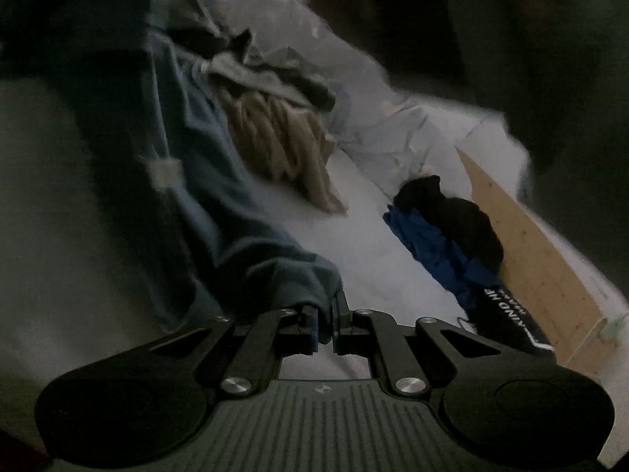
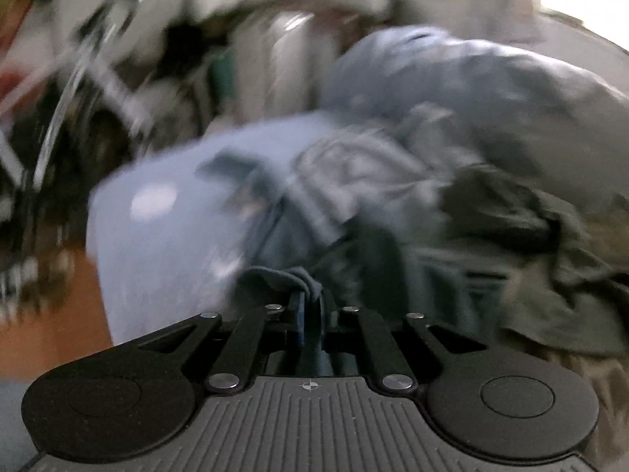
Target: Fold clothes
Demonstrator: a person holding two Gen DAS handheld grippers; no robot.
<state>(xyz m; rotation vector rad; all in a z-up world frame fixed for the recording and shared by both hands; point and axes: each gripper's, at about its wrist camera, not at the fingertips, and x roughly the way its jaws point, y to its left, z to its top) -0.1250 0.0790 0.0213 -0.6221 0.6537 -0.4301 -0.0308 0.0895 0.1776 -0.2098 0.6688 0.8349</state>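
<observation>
My left hand-held gripper [image 1: 325, 324] is pinched tight on a bunched edge of the blue-grey garment [image 1: 204, 181], the cloth squeezed between the 2 blue-padded fingers [image 1: 312, 326]. From that grip the garment runs away from me and up the left of the left wrist view, hanging over the pale sheet [image 1: 354, 244] of the bed. A pale patch [image 1: 165, 171] shows on it partway along; I cannot tell what it is.

To the right, lying on the sheet, is a bright blue garment [image 1: 436, 244] with a black garment [image 1: 456, 216] heaped on it, both against a light wooden board [image 1: 526, 259]. Nearer me, a dark piece with white lettering [image 1: 507, 314] touches the blue one. Further off, a beige ribbed garment [image 1: 283, 137] lies just beside the garment I hold, and behind it a heap of grey and dark clothes [image 1: 255, 63].

My right hand-held gripper [image 2: 312, 314] is also clamped narrow on a fold of blue-grey cloth [image 2: 291, 275], gathered right at the fingertips. This view is heavily blurred. Beyond the grip, pale blue fabric [image 2: 165, 212] spreads to the left and rises to a bulk of blue-grey cloth [image 2: 412, 78] further back. A dark olive garment [image 2: 523, 244] lies to the right. The room behind is too smeared to make out.
</observation>
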